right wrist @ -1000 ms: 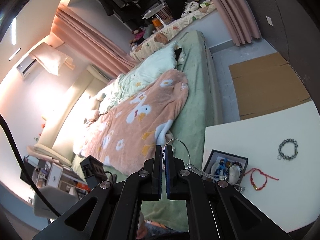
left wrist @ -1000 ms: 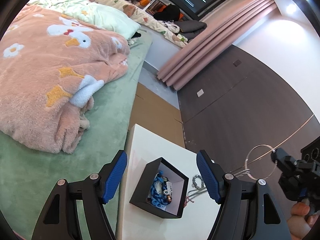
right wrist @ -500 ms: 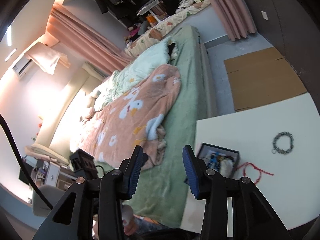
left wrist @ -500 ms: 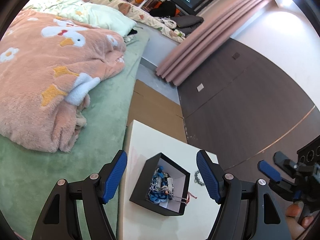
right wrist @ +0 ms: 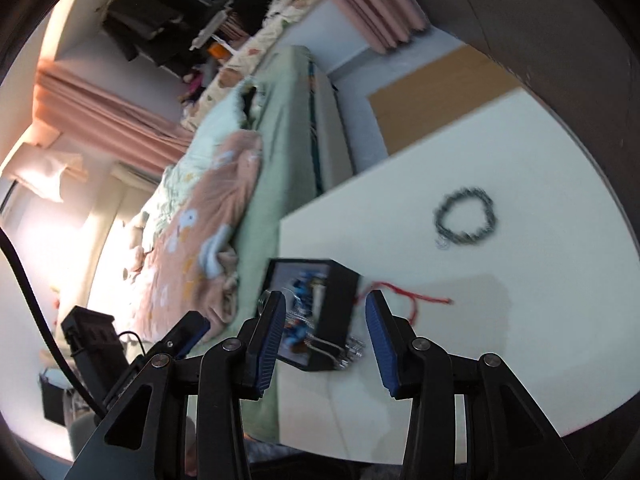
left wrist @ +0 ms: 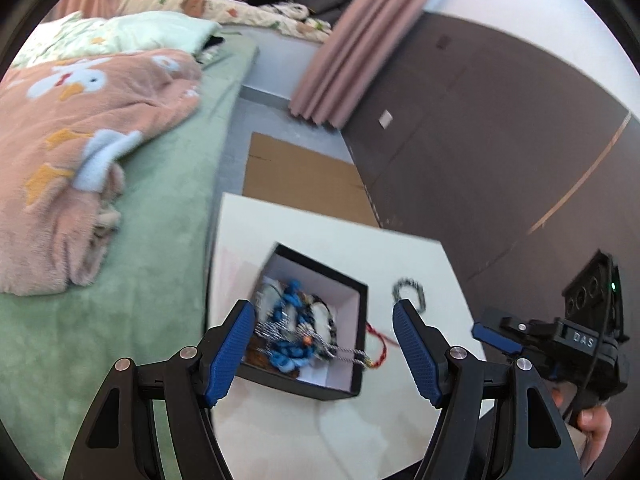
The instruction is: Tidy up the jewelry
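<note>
Now both tongs [left wrist: 324,334] [right wrist: 326,322] gape, silver necklace [left wrist: 320,344] dropped into box [left wrist: 352,292].

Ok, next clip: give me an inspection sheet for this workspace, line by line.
Surface: white table, beside the bed.
Job's things: black box open, piled with jewelry, blue beads on top; silver chain trails over the box's rim; red cord and beaded bracelet lie loose on the table, apart from each other.
Clutter: nothing seen on the table.
Grippers: left gripper open over the box; right gripper open, empty.
Cables: black cable at the right view's left edge.
Surroundings: bed with pink blanket, pink curtain, cardboard on the floor.
</note>
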